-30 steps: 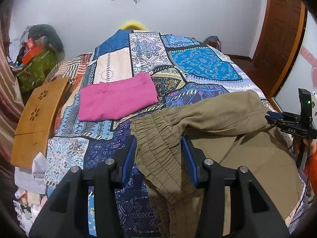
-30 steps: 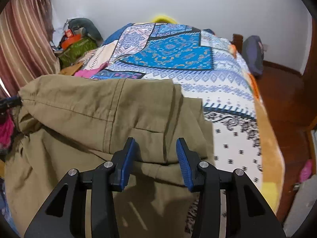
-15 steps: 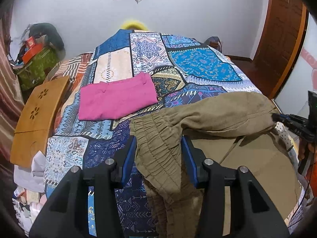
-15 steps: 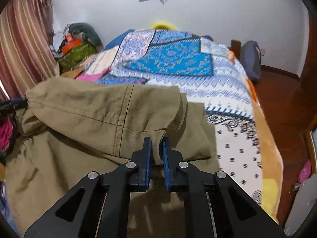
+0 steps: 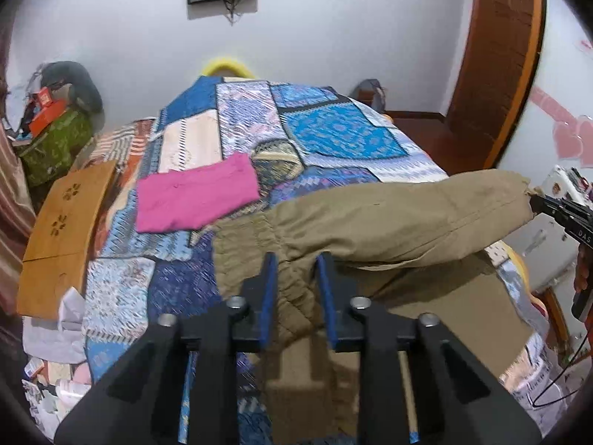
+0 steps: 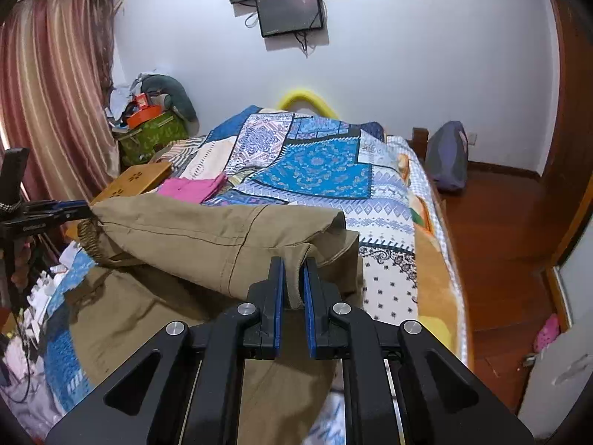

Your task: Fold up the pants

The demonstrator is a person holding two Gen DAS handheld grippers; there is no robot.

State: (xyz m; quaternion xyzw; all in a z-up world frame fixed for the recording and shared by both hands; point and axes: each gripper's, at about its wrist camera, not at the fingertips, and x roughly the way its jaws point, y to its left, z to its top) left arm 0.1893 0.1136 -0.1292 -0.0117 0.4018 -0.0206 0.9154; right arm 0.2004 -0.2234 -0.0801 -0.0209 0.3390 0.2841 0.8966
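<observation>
Olive-brown pants (image 5: pixel 389 222) hang stretched between my two grippers above the patchwork bed (image 5: pixel 333 137). My left gripper (image 5: pixel 294 263) is shut on the gathered waistband end. My right gripper (image 6: pixel 292 269) is shut on the other end of the pants (image 6: pixel 207 237), near the hem. Each gripper also shows in the other's view: the right one at the far right of the left wrist view (image 5: pixel 533 198), the left one at the far left of the right wrist view (image 6: pixel 87 209). The lower layer of the pants droops onto the bed.
A folded pink garment (image 5: pixel 196 198) lies on the bed to the left. A wooden lap tray (image 5: pixel 63 230) leans at the bed's left side. Clutter (image 5: pixel 55 129) is piled in the corner. A wooden floor (image 6: pixel 500 244) and a door are to the right.
Both grippers rose and lifted the pants off the bed, pulling them taut. The left gripper closed on the waistband; the right closed on the hem end earlier and stays shut.
</observation>
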